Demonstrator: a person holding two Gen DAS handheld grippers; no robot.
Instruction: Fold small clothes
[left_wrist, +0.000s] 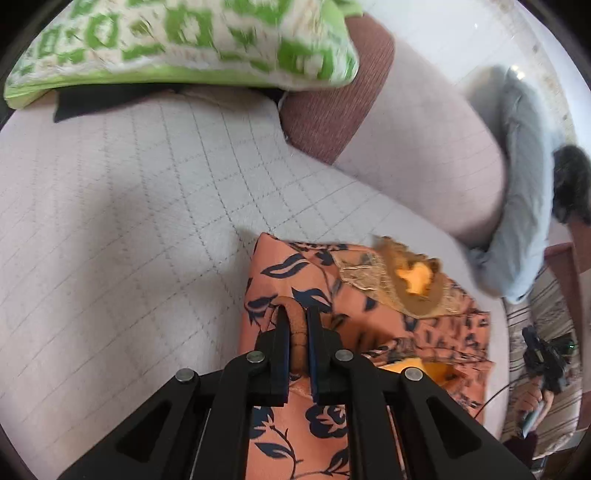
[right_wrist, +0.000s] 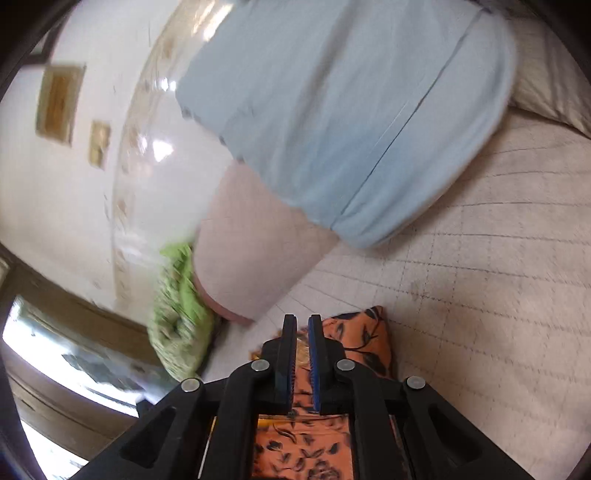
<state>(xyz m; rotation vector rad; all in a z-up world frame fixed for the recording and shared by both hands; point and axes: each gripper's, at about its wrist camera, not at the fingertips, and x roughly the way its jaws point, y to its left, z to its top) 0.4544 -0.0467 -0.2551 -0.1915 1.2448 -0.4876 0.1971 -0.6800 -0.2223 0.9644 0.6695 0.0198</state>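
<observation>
A small orange garment with a dark leaf print (left_wrist: 306, 280) lies on a pale quilted surface (left_wrist: 129, 206), with a gold embroidered patch (left_wrist: 399, 284) near its far side. My left gripper (left_wrist: 298, 317) is shut on a fold of this garment. In the right wrist view the same garment (right_wrist: 354, 339) lies under and beyond my right gripper (right_wrist: 303, 325), whose jaws stand nearly closed with cloth between them. The right gripper also shows far right in the left wrist view (left_wrist: 546, 358).
A green and white patterned cushion (left_wrist: 177, 40) lies at the back, also seen in the right wrist view (right_wrist: 177, 314). A light blue folded cloth (right_wrist: 332, 122) drapes over a padded armrest (left_wrist: 417, 147). A brown cushion (left_wrist: 332, 96) sits beside it.
</observation>
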